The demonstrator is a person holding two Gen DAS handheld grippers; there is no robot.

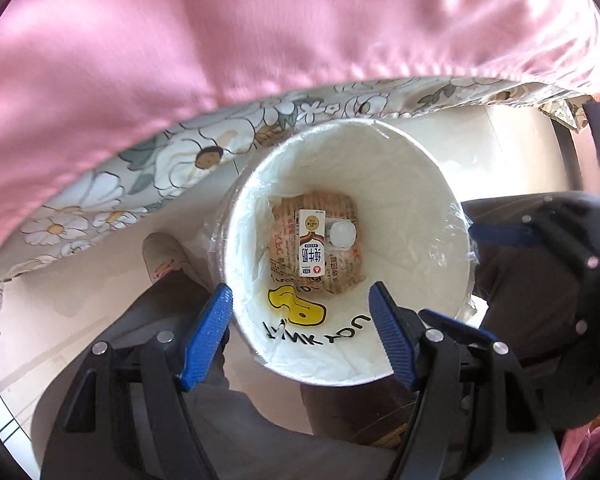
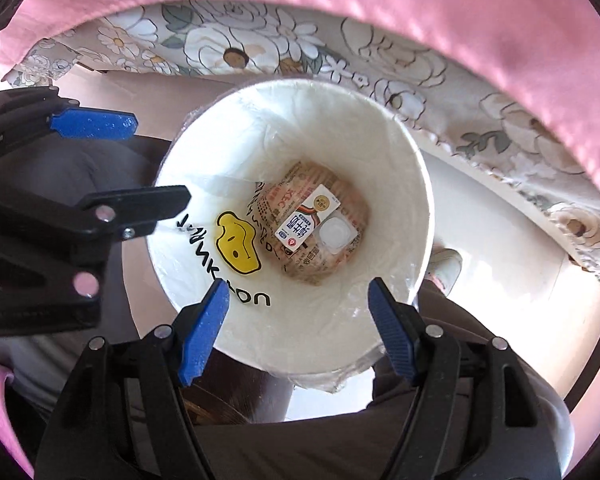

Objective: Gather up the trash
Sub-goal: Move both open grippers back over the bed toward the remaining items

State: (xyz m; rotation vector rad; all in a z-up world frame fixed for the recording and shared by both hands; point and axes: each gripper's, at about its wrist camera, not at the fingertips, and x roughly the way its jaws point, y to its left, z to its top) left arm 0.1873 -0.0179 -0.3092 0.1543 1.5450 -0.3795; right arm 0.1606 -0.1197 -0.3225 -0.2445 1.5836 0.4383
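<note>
Both tongs [image 1: 302, 330] [image 2: 300, 328] gape empty above the bin's rim [image 1: 440, 168]

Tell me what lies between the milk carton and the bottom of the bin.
A crumpled printed paper bag lies under the milk carton, on the floor of the lined white bin. A white-capped container sits beside the carton. Both wrist views show it.
</note>
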